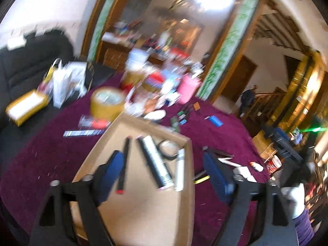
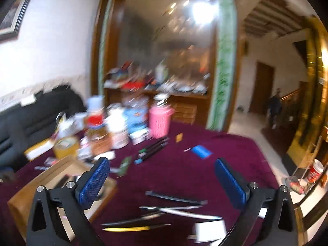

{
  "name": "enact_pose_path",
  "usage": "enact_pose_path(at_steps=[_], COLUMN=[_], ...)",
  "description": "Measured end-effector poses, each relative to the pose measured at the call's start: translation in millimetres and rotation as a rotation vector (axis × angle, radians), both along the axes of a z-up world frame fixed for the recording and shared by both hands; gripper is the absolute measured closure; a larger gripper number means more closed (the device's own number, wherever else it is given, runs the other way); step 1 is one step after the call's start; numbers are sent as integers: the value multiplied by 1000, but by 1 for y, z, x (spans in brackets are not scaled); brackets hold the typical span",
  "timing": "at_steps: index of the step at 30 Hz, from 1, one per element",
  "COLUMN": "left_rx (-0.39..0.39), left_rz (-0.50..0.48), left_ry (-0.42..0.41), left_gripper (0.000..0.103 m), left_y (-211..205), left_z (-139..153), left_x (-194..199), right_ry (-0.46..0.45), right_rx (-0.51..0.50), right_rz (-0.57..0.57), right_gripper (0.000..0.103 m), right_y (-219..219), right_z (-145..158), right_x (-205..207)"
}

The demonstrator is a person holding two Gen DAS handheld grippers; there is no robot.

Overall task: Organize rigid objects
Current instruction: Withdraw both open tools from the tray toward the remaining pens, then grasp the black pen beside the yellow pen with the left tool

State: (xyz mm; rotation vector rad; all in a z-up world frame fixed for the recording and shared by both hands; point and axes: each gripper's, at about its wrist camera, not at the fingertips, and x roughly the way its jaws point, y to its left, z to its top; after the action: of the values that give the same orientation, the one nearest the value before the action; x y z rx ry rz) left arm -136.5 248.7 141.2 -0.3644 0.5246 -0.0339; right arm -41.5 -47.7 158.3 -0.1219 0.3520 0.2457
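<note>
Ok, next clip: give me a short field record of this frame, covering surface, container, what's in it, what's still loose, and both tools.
surface: table with purple cloth
container: shallow cardboard box, open top
in box: black marker with red ends, silver tube, white tube, tape ring
loose near right tool: slim black and yellow items, too blurred to name
loose farther back: markers, blue card, yellow tape roll
left tool: open, empty, above box
right tool: open, empty, above loose items
</note>
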Motion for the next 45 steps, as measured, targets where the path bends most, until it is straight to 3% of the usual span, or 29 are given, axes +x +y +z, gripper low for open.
enact_pose_path(at_steps=[3, 6, 9, 13, 18, 21, 26, 29, 32, 34, 35, 37, 39, 40, 41, 45], left_rx=[62, -17, -41, -20, 82, 136, 286, 368, 349, 333, 349, 386, 383, 369, 348, 305], left_rz=[-75, -254, -274, -276, -309, -348, -374, -346, -314, -298, -309, -331, -361, -379, -401, -483], left_ry=[-109, 50, 150, 195, 237, 279, 315, 380, 472, 526, 525, 503, 500, 500, 504, 512], left_gripper=[0, 0, 0, 0, 0, 0, 0, 0, 0, 5, 19, 36, 70, 78, 84, 84], left_y=[-34, -66, -87, -104, -137, -164, -207, -218, -213, -207, -208, -212, -212, -211, -210, -215], left_z=[5, -26, -53, -58, -63, -71, -90, -109, -127, -137, -138, -136, -132, -130, -129, -127], left_x=[-13, 8, 18, 29, 47, 61, 105, 146, 179, 188, 186, 175, 162, 155, 147, 109], right_ry=[162, 284, 309, 328, 312, 386, 402, 412, 407, 401, 401, 407, 418, 425, 429, 437], right_rx=[12, 82, 123, 184, 260, 346, 408, 404, 407, 411, 415, 418, 416, 411, 407, 394], right_rz=[-94, -207, -277, -306, -326, -332, -304, -289, -281, -281, -279, -278, -276, -277, -277, -281], right_gripper=[0, 0, 0, 1, 1, 1, 1, 1, 1, 1, 1, 1, 1, 1, 1, 1], right_y=[-47, -97, -131, -159, -186, -204, -206, -202, -201, -202, -203, -203, -202, -201, -201, -199], right_z=[-25, -53, -66, -75, -102, -112, -111, -114, -113, -112, -113, -113, -115, -116, -117, -120], right_x=[18, 33, 36, 44, 49, 53, 52, 52, 50, 49, 49, 50, 50, 51, 52, 52])
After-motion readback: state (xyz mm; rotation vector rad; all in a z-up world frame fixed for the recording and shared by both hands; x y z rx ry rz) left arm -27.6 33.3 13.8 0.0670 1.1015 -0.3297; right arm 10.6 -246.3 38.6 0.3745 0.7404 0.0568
